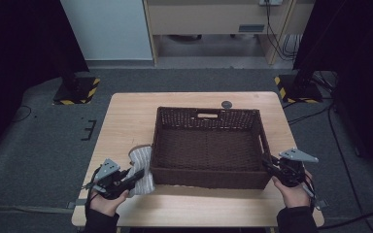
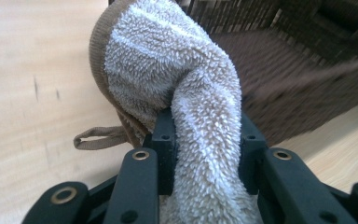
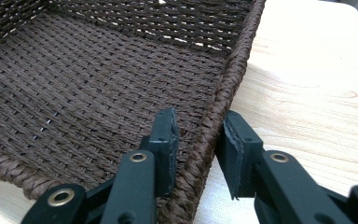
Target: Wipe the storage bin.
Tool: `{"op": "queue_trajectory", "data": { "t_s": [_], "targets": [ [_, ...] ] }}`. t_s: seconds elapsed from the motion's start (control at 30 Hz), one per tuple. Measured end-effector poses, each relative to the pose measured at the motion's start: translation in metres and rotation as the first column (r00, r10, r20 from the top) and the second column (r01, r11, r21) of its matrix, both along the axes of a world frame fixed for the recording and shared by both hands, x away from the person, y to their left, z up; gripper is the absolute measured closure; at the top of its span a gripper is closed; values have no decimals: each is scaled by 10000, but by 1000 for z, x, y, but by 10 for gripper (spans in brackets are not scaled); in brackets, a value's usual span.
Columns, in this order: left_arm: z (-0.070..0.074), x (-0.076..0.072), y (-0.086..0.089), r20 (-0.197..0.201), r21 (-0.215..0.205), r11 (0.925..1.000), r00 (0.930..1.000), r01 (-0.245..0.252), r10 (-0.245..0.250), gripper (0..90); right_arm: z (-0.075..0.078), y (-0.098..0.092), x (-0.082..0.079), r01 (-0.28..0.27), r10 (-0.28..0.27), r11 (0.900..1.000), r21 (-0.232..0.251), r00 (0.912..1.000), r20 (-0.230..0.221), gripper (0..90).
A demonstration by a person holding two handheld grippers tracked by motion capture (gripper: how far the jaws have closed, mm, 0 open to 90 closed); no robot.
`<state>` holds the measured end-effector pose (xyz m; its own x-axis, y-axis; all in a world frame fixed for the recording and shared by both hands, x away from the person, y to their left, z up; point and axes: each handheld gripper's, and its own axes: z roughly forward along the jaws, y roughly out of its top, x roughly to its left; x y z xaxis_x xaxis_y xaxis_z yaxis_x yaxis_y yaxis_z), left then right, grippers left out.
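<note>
Left gripper (image 2: 200, 149) clamped fluffy towel (image 2: 177, 93) beside basket (image 1: 209, 182) near-left corner; right gripper (image 3: 198, 149) pinched basket's right rim, jaws astride it; best to lift towel clear over wall, keeping rim steady.

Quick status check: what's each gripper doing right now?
Left gripper: shut on the fuzzy towel, beside the basket.
Right gripper: shut on the basket rim, one finger inside, one outside.

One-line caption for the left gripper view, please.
Left gripper clamps a fluffy beige towel beside the brown woven basket on the wooden table.
</note>
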<state>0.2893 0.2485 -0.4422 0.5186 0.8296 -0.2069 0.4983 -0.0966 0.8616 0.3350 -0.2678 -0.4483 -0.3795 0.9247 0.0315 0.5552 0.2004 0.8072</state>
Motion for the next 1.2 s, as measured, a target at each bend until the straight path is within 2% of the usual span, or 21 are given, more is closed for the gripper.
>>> {"op": "queue_trajectory", "data": {
  "t_s": [0.1, 0.2, 0.43, 0.63, 0.87, 1.0, 1.07, 1.2],
  "targets": [
    [10, -6, -2, 350, -165, 9999, 9994, 48, -42, 669, 0, 0, 0, 5, -5, 10000, -3, 10000, 0, 683],
    [7, -7, -5, 352, 81, 9999, 9993, 99, -102, 668, 0, 0, 0, 10, -10, 10000, -13, 10000, -2, 684],
    [-26, 2, -11, -523, 800, 9968, 9986, -36, 78, 664, 0, 0, 0, 5, -5, 10000, 0, 10000, -2, 683],
    [-42, 8, -16, -981, 1312, 9914, 9951, 4, 126, 665, 0, 1, 0, 22, -22, 10000, 14, 10000, -14, 684],
    [-55, 14, -17, -1386, 1615, 9868, 9903, 113, 113, 664, -1, 0, 0, 23, -23, 10000, 42, 10000, -11, 684],
    [-49, 12, -13, -1194, 1563, 9877, 9928, 65, 123, 664, -1, 0, 0, 16, -16, 10000, 32, 10000, -9, 684],
    [-41, 10, -10, -979, 1300, 9914, 9949, -124, 252, 662, -1, 0, 0, 16, -16, 10000, 39, 10000, -11, 684],
    [-28, 10, -1, -609, 1213, 9914, 9965, -489, 566, 653, -1, 0, 0, 18, -18, 10000, 58, 10000, -24, 683]
  ]
}}
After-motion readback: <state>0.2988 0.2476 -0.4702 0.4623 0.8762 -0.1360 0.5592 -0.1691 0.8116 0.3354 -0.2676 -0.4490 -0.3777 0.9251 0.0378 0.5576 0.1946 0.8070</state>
